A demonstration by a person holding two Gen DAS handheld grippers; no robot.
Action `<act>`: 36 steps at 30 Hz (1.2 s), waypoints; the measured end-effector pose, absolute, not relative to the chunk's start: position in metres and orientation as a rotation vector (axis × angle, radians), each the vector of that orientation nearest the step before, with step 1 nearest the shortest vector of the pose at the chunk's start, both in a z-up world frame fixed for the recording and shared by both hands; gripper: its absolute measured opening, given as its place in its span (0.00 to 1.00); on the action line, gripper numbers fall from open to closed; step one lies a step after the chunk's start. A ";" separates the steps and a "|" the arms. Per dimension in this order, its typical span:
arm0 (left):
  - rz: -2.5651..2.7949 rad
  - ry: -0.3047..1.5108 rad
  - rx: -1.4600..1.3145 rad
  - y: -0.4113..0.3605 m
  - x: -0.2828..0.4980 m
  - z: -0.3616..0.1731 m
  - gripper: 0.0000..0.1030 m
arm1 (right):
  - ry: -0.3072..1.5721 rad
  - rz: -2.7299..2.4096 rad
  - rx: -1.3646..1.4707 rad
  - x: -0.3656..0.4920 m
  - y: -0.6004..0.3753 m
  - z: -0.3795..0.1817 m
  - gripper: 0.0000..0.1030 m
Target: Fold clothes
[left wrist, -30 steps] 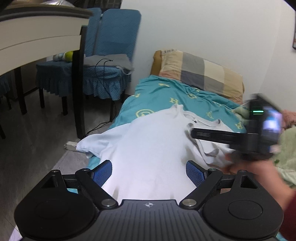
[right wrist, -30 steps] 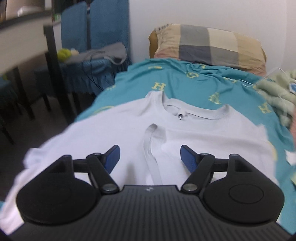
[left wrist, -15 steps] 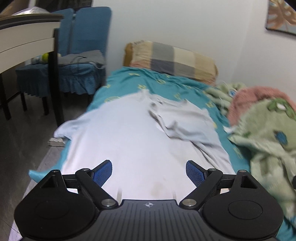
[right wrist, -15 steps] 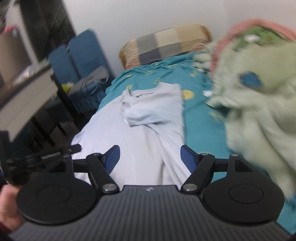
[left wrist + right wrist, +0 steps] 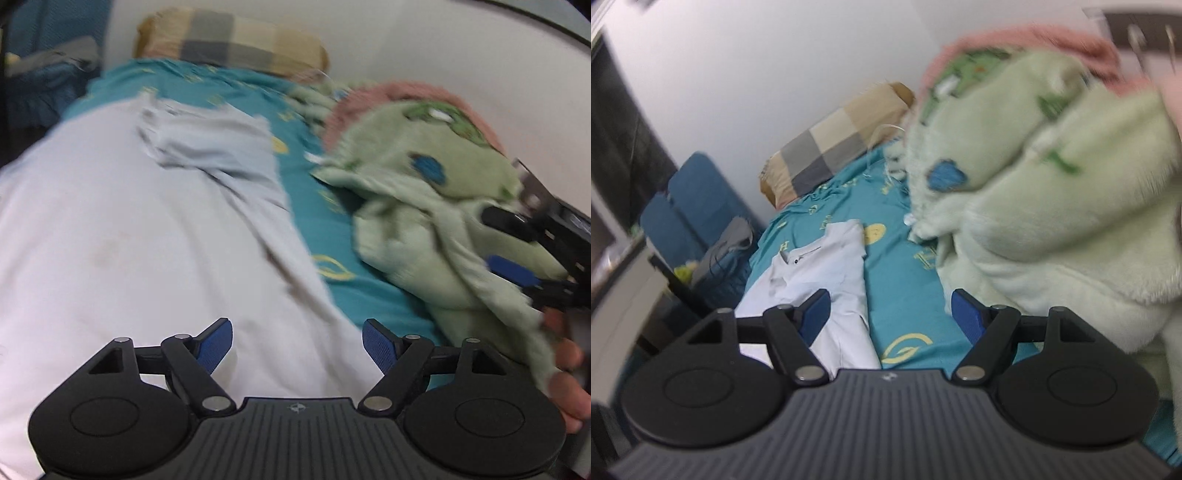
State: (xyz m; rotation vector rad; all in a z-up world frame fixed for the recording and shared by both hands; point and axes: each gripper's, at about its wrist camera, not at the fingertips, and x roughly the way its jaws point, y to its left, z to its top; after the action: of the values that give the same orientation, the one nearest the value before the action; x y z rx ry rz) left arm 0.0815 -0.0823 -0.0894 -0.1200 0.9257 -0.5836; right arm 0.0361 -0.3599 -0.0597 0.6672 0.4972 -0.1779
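White t-shirt [image 5: 129,229] lies flat on the teal bedsheet [image 5: 332,236], its long axis running up the bed, collar toward the checked pillow [image 5: 229,40], one side folded inward. A fluffy green blanket [image 5: 1052,206] is heaped just right of it. Your left gripper [image 5: 297,341] angles down over the shirt's lower part, jaws closing on nothing. Your right gripper [image 5: 890,314], apparently empty, stands wide beside the blanket.
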 end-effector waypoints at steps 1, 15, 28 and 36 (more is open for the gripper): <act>-0.613 0.944 -0.114 -0.096 0.076 -0.093 0.76 | 0.508 -0.183 0.697 0.037 -0.365 -0.064 0.72; -0.714 1.103 -0.046 -0.121 0.054 -0.136 0.04 | 0.591 -0.157 0.717 0.051 -0.367 -0.082 0.73; -0.549 1.254 -0.192 -0.018 0.075 -0.137 0.03 | 0.765 -0.118 0.515 0.075 -0.325 -0.093 0.72; -0.562 1.243 -0.191 -0.011 0.080 -0.140 0.31 | 0.791 -0.100 0.488 0.073 -0.313 -0.092 0.72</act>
State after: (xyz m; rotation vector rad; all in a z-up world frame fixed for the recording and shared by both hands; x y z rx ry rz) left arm 0.0800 -0.0111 -0.1397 -0.1912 1.2433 -0.5616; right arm 0.0729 -0.3134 -0.0925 0.4881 0.7913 -0.1001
